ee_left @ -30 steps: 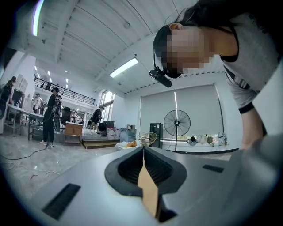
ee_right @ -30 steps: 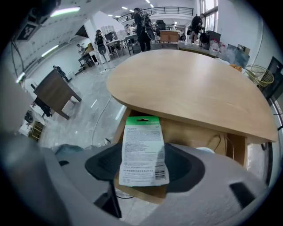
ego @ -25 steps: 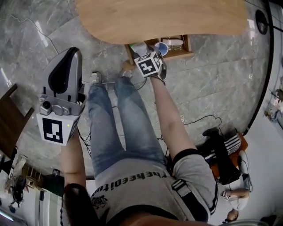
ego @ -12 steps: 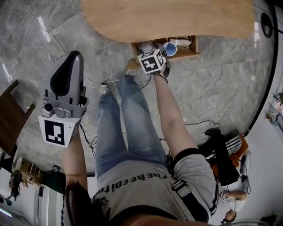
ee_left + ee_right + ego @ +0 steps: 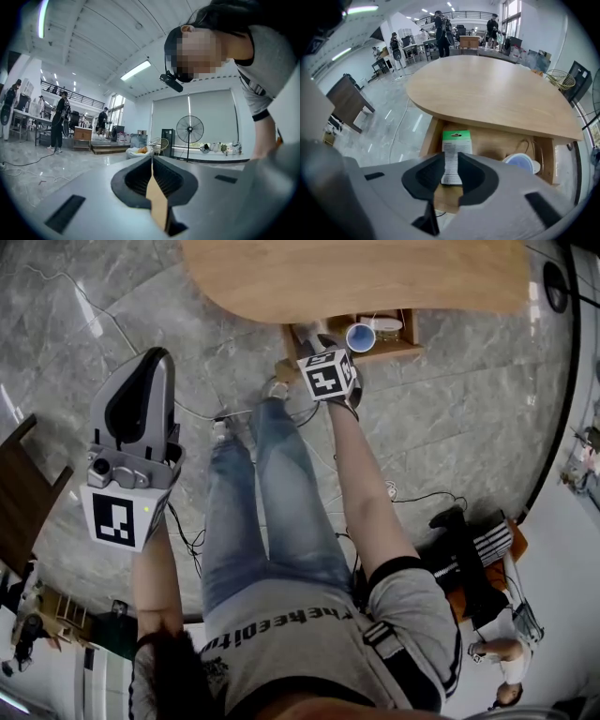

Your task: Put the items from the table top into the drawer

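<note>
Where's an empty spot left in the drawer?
Bare wood shows in the drawer between the green-topped packet and the blue-lidded tub. The right end, by the tub, is crowded. The tabletop above looks bare.

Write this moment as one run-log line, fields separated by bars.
right gripper: closing, nothing between jaws, above drawer | green-topped packet: lying in drawer | left gripper: shut, empty

Bright, even light is cast by ceiling strip lamps (image 5: 136, 70), pale glare streaks are thrown across the polished floor (image 5: 89, 301), straight lines are bowed by wide-angle distortion toward blackened corners, and the nearest foreground is rendered soft.
</note>
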Action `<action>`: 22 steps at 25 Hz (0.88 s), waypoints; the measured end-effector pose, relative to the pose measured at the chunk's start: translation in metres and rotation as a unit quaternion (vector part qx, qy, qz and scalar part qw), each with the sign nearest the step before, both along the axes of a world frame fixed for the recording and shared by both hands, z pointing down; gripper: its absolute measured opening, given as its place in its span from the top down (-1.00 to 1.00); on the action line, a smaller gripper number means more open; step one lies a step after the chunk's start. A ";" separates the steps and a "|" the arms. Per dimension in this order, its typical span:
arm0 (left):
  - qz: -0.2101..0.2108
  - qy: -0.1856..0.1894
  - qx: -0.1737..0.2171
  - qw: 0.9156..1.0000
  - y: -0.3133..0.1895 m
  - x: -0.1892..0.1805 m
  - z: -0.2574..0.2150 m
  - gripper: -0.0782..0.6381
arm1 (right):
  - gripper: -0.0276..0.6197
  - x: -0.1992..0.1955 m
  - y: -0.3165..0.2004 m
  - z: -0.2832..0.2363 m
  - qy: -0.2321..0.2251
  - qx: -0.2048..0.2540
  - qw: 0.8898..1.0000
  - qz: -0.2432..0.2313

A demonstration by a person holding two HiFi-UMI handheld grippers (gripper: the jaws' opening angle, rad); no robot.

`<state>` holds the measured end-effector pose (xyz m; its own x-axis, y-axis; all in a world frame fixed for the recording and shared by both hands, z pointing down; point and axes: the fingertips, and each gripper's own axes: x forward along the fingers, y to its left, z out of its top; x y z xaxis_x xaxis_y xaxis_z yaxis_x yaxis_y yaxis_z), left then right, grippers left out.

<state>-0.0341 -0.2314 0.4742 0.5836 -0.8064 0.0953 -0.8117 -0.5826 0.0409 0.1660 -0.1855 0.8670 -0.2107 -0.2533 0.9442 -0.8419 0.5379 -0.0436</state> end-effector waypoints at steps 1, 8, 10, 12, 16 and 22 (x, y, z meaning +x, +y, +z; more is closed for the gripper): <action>0.003 0.001 0.003 1.000 0.002 -0.001 -0.003 0.74 | 0.73 0.000 0.001 -0.006 -0.001 0.008 1.000 0.007; 0.023 0.009 0.016 1.000 0.025 -0.009 -0.030 0.74 | 0.91 -0.005 0.016 -0.060 -0.026 0.060 0.996 0.062; 0.029 0.011 0.020 0.999 0.033 -0.010 -0.037 0.74 | 0.91 -0.007 0.020 -0.078 -0.038 0.080 0.993 0.084; 0.036 0.013 0.023 0.999 0.040 -0.011 -0.045 0.74 | 0.91 -0.008 0.024 -0.098 -0.051 0.098 0.988 0.110; 0.048 0.018 0.030 0.998 0.054 -0.009 -0.064 0.74 | 0.91 -0.005 0.032 -0.140 -0.066 0.137 0.978 0.147; 0.059 0.021 0.037 0.997 0.072 -0.009 -0.096 0.74 | 0.91 -0.002 0.056 -0.199 -0.075 0.180 0.965 0.178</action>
<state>-0.0433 -0.1589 0.3786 0.6766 -0.7362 0.0114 -0.7362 -0.6762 0.0279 0.1642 -0.1292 0.6676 -0.1779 -0.6406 0.7470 -0.9746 0.2197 -0.0437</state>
